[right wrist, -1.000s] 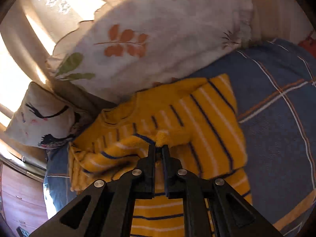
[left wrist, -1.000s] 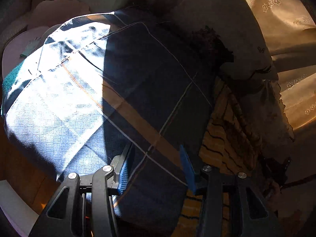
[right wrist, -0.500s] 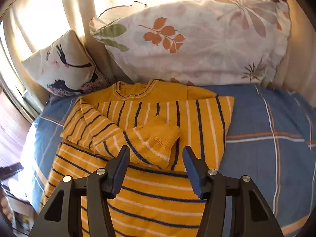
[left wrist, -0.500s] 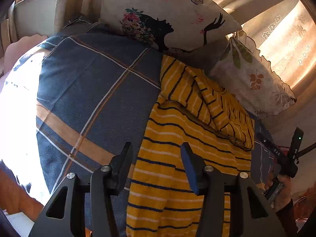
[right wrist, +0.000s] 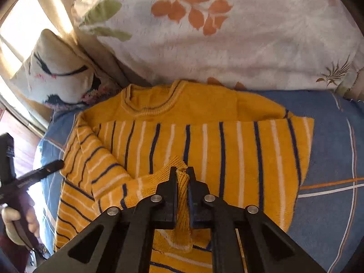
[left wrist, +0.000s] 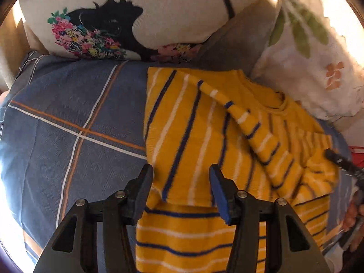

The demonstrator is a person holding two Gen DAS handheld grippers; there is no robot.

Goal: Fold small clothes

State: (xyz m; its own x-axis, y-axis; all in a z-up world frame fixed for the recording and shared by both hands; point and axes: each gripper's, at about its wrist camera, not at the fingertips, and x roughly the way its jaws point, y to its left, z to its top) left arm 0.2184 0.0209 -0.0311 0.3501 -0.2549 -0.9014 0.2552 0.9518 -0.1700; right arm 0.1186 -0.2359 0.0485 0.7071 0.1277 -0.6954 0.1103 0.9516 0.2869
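Observation:
A small yellow sweater [right wrist: 227, 157] with navy and white stripes lies on the blue plaid bedspread [right wrist: 329, 166], collar toward the pillows, its sides folded in. My right gripper [right wrist: 182, 174] is shut on the cuff of the sleeve [right wrist: 182, 195] that lies across the sweater's front. In the left wrist view the sweater [left wrist: 193, 141] fills the middle. My left gripper [left wrist: 180, 179] is open, its fingers straddling the folded left edge of the sweater just above the cloth. The right gripper's tip [left wrist: 339, 159] shows at the sweater's right edge.
A white pillow with orange and green leaves [right wrist: 227, 34] and a cushion with a black silhouette print [left wrist: 127, 18] stand behind the sweater. The left gripper and the hand holding it [right wrist: 20, 188] show at the left of the right wrist view. The bedspread [left wrist: 68, 125] extends left.
My right gripper was shut, opened half a second ago, and has shut again on the sleeve cuff. My left gripper swung from the bare bedspread to over the sweater's left edge, still open.

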